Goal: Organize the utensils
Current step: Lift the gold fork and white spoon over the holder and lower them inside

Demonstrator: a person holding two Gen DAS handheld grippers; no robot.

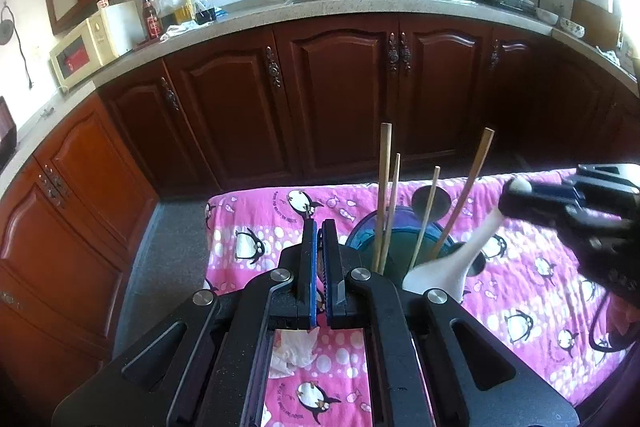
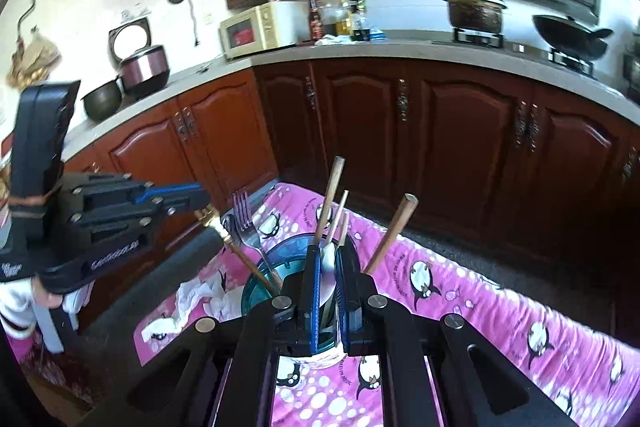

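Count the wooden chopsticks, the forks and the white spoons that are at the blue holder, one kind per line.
wooden chopsticks: 4
white spoon: 1
fork: 1
Total: 6

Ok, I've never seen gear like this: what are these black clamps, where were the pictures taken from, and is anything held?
No robot here: a person carries a two-finger gripper in each hand, each with a wide-angle camera looking along its fingers. One picture looks from the left gripper, the other from the right gripper. On a pink penguin cloth stands a teal cup with wooden chopsticks and a fork; a crumpled tissue lies beside it. The right gripper is clamped on a white spoon; the left is shut and empty.
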